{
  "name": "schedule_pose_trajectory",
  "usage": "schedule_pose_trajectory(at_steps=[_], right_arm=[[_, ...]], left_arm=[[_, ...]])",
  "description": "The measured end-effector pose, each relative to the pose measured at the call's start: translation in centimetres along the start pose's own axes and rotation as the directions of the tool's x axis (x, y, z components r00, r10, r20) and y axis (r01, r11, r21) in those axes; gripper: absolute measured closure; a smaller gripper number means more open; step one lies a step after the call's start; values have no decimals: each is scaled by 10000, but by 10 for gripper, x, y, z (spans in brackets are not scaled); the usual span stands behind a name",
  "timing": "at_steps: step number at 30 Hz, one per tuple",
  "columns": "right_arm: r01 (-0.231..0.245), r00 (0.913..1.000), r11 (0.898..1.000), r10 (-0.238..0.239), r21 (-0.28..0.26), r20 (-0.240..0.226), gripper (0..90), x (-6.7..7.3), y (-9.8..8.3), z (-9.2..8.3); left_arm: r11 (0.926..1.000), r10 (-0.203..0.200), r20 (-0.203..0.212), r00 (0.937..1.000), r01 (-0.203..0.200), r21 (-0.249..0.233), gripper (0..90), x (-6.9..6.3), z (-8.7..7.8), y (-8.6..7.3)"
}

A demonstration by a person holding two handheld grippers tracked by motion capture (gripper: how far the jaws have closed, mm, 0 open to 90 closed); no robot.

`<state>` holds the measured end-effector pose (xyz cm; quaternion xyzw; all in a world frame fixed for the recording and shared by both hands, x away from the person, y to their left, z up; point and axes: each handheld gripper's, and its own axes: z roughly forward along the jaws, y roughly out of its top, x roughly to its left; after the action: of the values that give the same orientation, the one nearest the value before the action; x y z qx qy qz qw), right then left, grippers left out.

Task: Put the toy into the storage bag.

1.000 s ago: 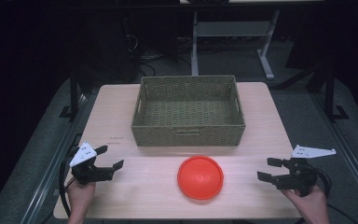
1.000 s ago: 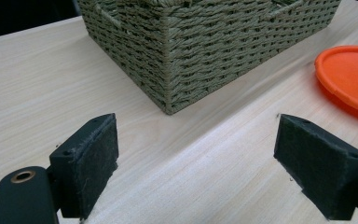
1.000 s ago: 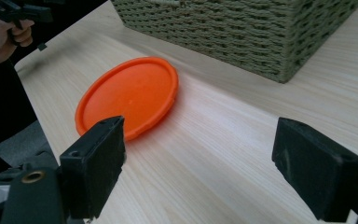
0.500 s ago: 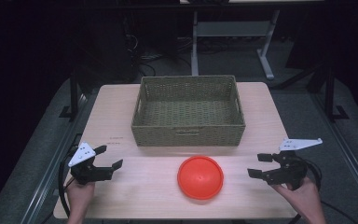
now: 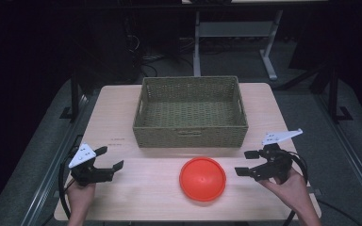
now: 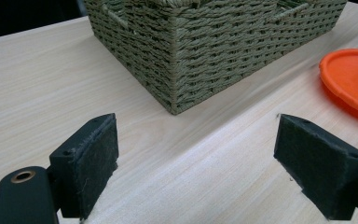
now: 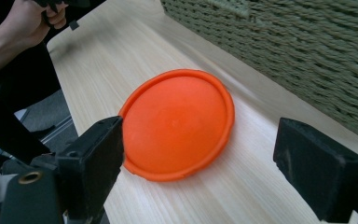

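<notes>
From the high view, the orange plastic disc [image 5: 202, 178] lies flat on the tabletop [image 5: 122, 117] near the middle of its near edge, just in front of the woven basket [image 5: 191, 112], which stands at the centre towards the far edge. My right gripper [image 5: 248, 163] hovers just beside the disc's right rim, jaws spread wide and holding nothing, apart from the disc. My left gripper [image 5: 109, 158] sits near the near left corner, well apart from the disc, its jaws likewise parted and empty.

In the left gripper view, my two black pads [image 6: 89, 164] stand wide apart over bare wood. The basket's [image 6: 205, 42] near corner rises ahead, and the disc [image 6: 352, 79] shows at the right edge.

In the right gripper view, my pads [image 7: 320, 170] gape open with the disc [image 7: 179, 122] lying on the wood between and beyond them, untouched. The basket's [image 7: 298, 51] wall runs along the upper right, and my left hand [image 7: 32, 21] shows at the upper left.
</notes>
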<state>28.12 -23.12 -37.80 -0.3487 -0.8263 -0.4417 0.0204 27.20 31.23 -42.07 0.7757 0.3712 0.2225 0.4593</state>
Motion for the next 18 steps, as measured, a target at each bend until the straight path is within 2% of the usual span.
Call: schedule_pose_trajectory(at_steps=[7,18], right_arm=[[116,9998,9988,-107,486,-190,156,2,14,18],[52,9996,9949,-23,1004,-285,164,-2,22,41]], left_arm=[[9999,-113,-29,9999,112,-104,131,0,0,0],[9999,-117,-73,9999,116,-109,131,0,0,0]])
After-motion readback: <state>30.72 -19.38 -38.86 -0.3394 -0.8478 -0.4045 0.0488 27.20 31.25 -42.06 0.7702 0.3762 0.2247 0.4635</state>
